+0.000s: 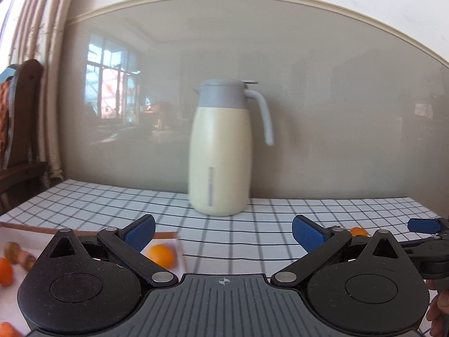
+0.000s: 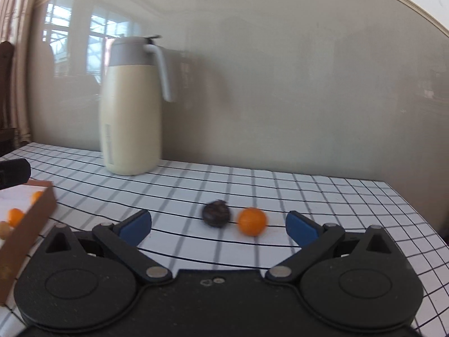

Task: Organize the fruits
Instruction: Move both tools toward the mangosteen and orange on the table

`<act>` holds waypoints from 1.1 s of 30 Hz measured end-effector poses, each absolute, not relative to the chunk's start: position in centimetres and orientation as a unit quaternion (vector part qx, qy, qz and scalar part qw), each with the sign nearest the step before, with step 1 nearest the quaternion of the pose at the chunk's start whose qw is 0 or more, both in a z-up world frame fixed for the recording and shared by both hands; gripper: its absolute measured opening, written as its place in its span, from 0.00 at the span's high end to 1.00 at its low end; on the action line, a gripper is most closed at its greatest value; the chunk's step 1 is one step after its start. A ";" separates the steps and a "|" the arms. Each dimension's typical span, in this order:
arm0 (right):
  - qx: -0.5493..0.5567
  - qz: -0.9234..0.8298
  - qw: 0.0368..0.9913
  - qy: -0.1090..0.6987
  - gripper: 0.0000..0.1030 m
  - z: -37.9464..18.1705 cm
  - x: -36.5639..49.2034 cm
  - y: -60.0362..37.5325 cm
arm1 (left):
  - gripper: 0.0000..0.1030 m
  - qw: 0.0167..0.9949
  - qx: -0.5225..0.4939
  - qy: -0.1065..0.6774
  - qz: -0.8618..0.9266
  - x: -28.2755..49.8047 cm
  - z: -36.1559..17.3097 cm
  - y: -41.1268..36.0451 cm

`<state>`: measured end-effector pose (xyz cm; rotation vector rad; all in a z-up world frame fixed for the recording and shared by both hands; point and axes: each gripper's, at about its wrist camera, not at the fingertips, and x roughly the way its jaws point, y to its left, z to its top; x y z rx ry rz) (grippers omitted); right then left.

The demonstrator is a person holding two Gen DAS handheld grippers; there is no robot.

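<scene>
Between the spread fingers (image 2: 301, 229) of the right gripper (image 2: 219, 226), nothing is held; an orange fruit (image 2: 252, 221) and a dark fruit (image 2: 216, 214) lie ahead on the worktop (image 2: 336, 196). Recommend centring on one fruit before closing. Left gripper (image 1: 223, 231) likewise gapes, empty, beside the tray (image 2: 36, 216). Cream jug (image 2: 132, 106) stands clear behind.

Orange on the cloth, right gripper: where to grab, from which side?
Grip the orange across its middle, the open right gripper coming straight ahead. It is round, so any width works; the dark fruit sits close on its left, so keep that finger narrow.
</scene>
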<state>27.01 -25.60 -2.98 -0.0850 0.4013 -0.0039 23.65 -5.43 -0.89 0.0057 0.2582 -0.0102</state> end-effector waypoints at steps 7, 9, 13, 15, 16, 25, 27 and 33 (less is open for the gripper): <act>-0.047 -0.029 0.971 0.233 0.09 -4.3 29.9 -28.4 | 0.00 0.986 -0.016 0.165 -0.010 27.3 -2.6 -8.6; -0.052 -0.033 0.967 0.249 0.11 -4.8 31.4 -28.6 | 0.00 0.985 -0.013 0.172 -0.015 28.2 -3.1 -9.5; -0.063 -0.037 0.957 0.279 0.14 -5.8 34.1 -28.7 | 0.00 0.982 -0.018 0.187 -0.022 29.7 -3.8 -10.5; -0.073 -0.045 0.953 0.292 0.15 -6.2 35.3 -28.7 | 0.00 0.981 -0.020 0.191 -0.026 30.5 -4.1 -10.9; -0.075 -0.047 0.951 0.297 0.15 -6.4 35.8 -28.7 | 0.00 0.981 -0.021 0.193 -0.028 30.9 -4.1 -11.0; -0.067 -0.046 0.947 0.311 0.17 -6.9 37.7 -29.8 | 0.00 0.973 -0.025 0.226 -0.037 34.9 -5.0 -12.1; -0.060 -0.042 0.947 0.314 0.19 -6.9 37.5 -30.6 | 0.00 0.970 -0.022 0.238 -0.046 35.5 -5.3 -12.8; -0.041 -0.034 0.947 0.317 0.28 -6.7 36.3 -33.6 | 0.00 0.967 0.002 0.243 -0.082 36.4 -5.8 -16.0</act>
